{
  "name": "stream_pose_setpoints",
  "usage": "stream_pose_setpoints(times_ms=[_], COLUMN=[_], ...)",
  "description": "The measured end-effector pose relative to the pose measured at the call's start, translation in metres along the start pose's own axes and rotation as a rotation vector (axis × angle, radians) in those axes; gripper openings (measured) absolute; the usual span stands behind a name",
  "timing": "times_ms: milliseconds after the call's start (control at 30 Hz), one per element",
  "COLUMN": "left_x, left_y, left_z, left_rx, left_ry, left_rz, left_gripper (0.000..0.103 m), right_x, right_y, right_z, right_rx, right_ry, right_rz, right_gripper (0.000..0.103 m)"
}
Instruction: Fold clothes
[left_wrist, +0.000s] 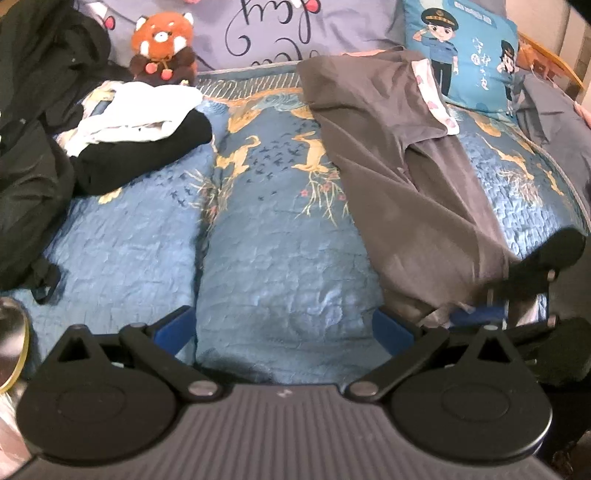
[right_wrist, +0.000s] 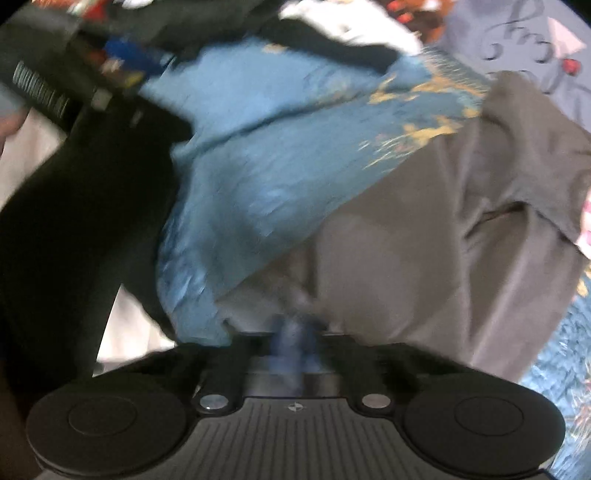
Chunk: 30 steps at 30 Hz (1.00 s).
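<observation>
Left gripper (left_wrist: 284, 328) agape over quilt (left_wrist: 277, 240); right gripper (right_wrist: 295, 328) clamped on grey trousers (right_wrist: 424, 258)

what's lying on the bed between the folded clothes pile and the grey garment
Only bare blue bedspread lies between the folded pile and grey garment, in the left wrist view.

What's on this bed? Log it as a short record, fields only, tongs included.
surface: blue patterned bedspread
being folded: grey garment, lying lengthwise on the right side
pile: black and white clothes, stacked on the left
left tongs: open, empty, above bare bedspread
right tongs: shut, apparently pinching the grey garment's near end; view blurred
at the head: red panda plush, cartoon cushion
</observation>
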<state>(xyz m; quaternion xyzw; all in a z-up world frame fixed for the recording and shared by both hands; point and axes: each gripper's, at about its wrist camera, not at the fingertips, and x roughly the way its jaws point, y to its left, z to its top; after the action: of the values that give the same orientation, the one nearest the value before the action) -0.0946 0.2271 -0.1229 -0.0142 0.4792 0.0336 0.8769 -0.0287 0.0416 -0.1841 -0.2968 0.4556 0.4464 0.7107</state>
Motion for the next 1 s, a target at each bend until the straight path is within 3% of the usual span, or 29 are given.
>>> stream_pose_setpoints(times_ms=[200, 300, 367, 467, 633, 733, 833, 1000], left_x=[0.000, 0.000, -0.001, -0.005, -0.006, -0.003, 0.001, 0.004], left_y=[0.006, 0.003, 0.001, -0.002, 0.003, 0.006, 0.007, 0.007], left_z=[-0.004, -0.003, -0.003, -0.003, -0.003, -0.004, -0.005, -0.005], left_rx=[-0.040, -0.037, -0.029, -0.017, -0.036, -0.043, -0.046, -0.052], left_ry=[0.002, 0.000, -0.003, -0.007, -0.005, 0.006, 0.017, 0.022], left_rz=[-0.022, -0.029, -0.034, -0.034, -0.034, -0.037, -0.039, -0.051], left_gripper=[0.102, 0.102, 0.102, 0.103, 0.103, 0.103, 0.103, 0.103], right_x=[-0.039, -0.044, -0.034, -0.014, 0.023, 0.032, 0.028, -0.001], right_y=[0.040, 0.044, 0.037, 0.024, 0.007, 0.003, 0.006, 0.028], right_z=[-0.006, -0.005, -0.001, 0.007, 0.020, 0.024, 0.026, 0.021], right_rx=[-0.164, -0.244, -0.307, -0.390, -0.450, -0.445, -0.410, -0.418], right_ry=[-0.078, -0.099, -0.106, -0.077, 0.047, 0.081, 0.090, 0.022], right_rz=[0.089, 0.036, -0.031, -0.019, 0.062, 0.094, 0.182, 0.340], right_gripper=[0.000, 0.004, 0.019, 0.033, 0.036, 0.035, 0.004, 0.003])
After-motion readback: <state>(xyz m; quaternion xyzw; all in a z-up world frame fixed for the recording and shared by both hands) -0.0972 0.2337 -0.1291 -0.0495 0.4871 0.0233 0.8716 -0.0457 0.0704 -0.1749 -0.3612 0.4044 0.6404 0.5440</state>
